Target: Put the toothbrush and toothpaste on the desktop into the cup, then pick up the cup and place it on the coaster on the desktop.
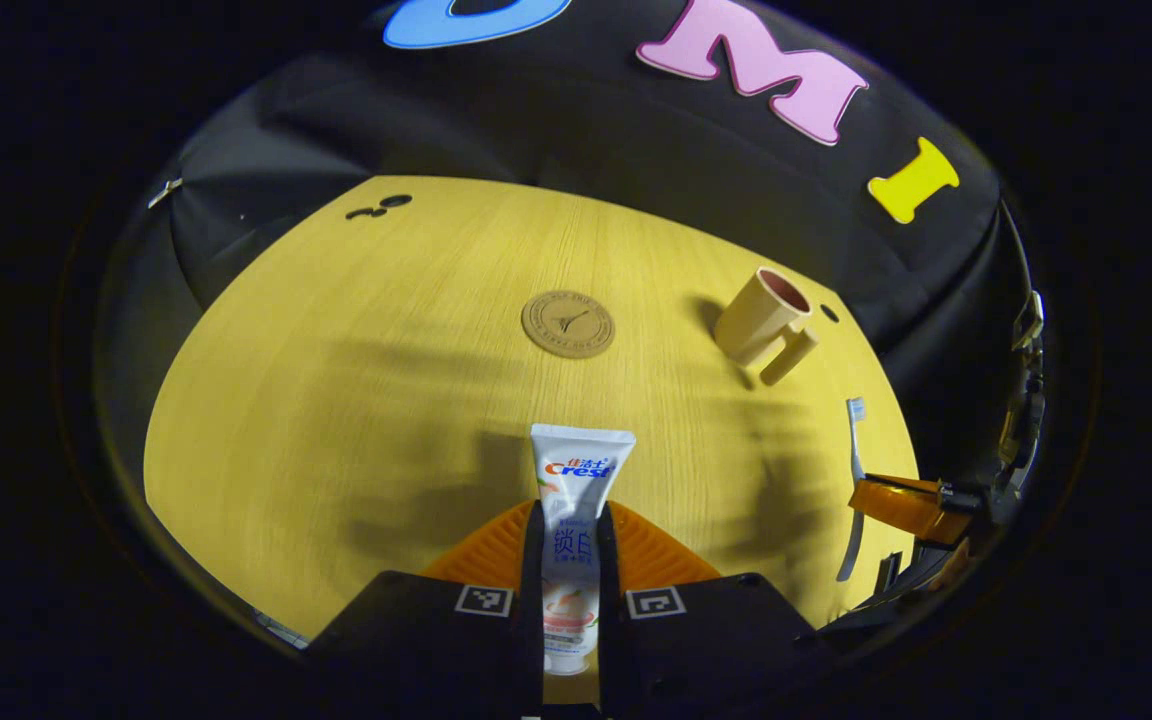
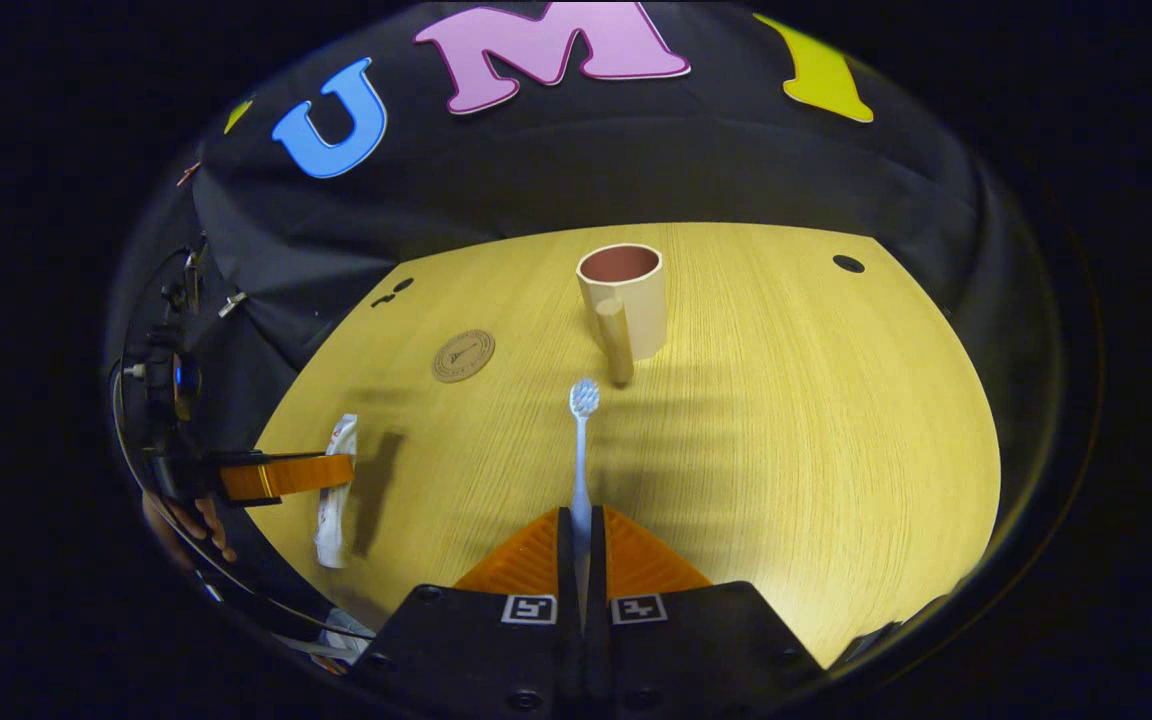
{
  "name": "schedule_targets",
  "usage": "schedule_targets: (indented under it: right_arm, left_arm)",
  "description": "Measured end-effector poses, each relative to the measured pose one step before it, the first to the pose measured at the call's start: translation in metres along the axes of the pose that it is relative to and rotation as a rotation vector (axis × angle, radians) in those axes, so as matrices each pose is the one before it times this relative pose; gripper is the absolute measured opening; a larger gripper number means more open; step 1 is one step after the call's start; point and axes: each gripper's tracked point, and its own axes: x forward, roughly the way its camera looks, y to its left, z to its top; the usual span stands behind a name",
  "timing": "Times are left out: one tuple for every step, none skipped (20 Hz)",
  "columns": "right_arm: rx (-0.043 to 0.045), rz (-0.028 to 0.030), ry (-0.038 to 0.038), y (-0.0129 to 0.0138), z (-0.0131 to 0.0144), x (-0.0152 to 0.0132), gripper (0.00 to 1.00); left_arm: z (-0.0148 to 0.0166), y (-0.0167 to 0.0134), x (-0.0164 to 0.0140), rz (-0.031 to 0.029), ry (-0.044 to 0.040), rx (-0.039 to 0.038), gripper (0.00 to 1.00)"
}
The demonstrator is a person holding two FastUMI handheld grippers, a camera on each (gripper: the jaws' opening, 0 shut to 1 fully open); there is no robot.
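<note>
In the left gripper view my left gripper (image 1: 570, 545) is shut on a white toothpaste tube (image 1: 576, 480), which points forward over the wooden desktop (image 1: 356, 380). My right gripper (image 2: 582, 535) is shut on the handle of a white toothbrush (image 2: 582, 440), bristles forward. A beige cup (image 2: 626, 295) with a side handle stands upright just beyond the brush head; in the left gripper view the cup (image 1: 766, 320) is far right. A round brown coaster (image 1: 568, 323) lies mid-table, and the coaster (image 2: 463, 355) is left of the cup in the right gripper view.
The left gripper (image 2: 281, 475), holding the tube, shows at the left of the right gripper view, with a hand (image 2: 191, 530) below it. The right gripper (image 1: 911, 505) with the brush shows at the right edge of the left gripper view. Small dark holes (image 2: 848, 264) mark the desktop.
</note>
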Motion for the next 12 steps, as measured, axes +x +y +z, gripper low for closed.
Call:
schedule_targets:
  right_arm:
    - [0.00281,0.00197,-0.01861,0.00006,0.00673,-0.00315,0.05]
    - [-0.00252,0.00121,-0.01867,-0.00100,0.00750,-0.00418,0.05]
    - [-0.00171,0.00274,-0.01678,-0.00018,0.00698,-0.00382,0.05]
    - [-0.00015,0.00393,-0.01489,0.00051,0.00701,-0.00365,0.00]
    - [0.00086,0.00320,-0.01207,-0.00110,0.00686,-0.00437,0.05]
    - [-0.00419,0.00318,-0.01130,-0.00153,0.00632,-0.00355,0.05]
    - [-0.00463,0.00024,-0.01093,-0.00240,0.00638,-0.00320,0.05]
    - [-0.00107,0.00260,-0.01336,-0.00322,0.00714,-0.00159,0.05]
    - [0.00360,0.00421,-0.01174,-0.00342,0.00815,-0.00176,0.05]
    - [0.00732,0.00586,-0.01513,-0.00286,0.00831,-0.00379,0.05]
    - [0.00336,0.00168,-0.01731,-0.00392,0.00864,-0.00256,0.05]
    - [-0.00093,0.00215,-0.01347,-0.00355,0.00852,-0.00133,0.05]
  left_arm:
    - [0.00850,-0.00808,-0.00601,-0.01087,-0.02207,0.00738,0.27]
    - [0.01051,-0.00833,-0.00545,-0.01158,-0.02242,0.00690,0.27]
    - [0.01173,-0.01036,-0.00359,-0.01626,-0.02362,0.00438,0.27]
    - [0.01296,-0.01163,-0.00337,-0.02060,-0.02315,0.00216,0.27]
    - [0.01175,-0.01139,-0.00064,-0.02004,-0.01857,0.00296,0.27]
    - [0.01109,-0.01130,-0.00064,-0.01294,-0.01433,0.01076,0.27]
    - [0.01309,-0.00949,0.00106,-0.00461,-0.01900,0.01610,0.27]
    - [0.01304,-0.00929,0.00209,-0.00290,-0.02168,0.02147,0.27]
    - [0.01388,-0.01114,0.00324,-0.00977,-0.02441,0.01736,0.27]
    - [0.01589,-0.01283,0.00303,-0.01834,-0.02642,0.00725,0.27]
    - [0.01494,-0.01424,0.00506,-0.02146,-0.02651,0.00557,0.27]
    - [0.01283,-0.01113,0.00488,-0.02165,-0.01811,0.01025,0.27]
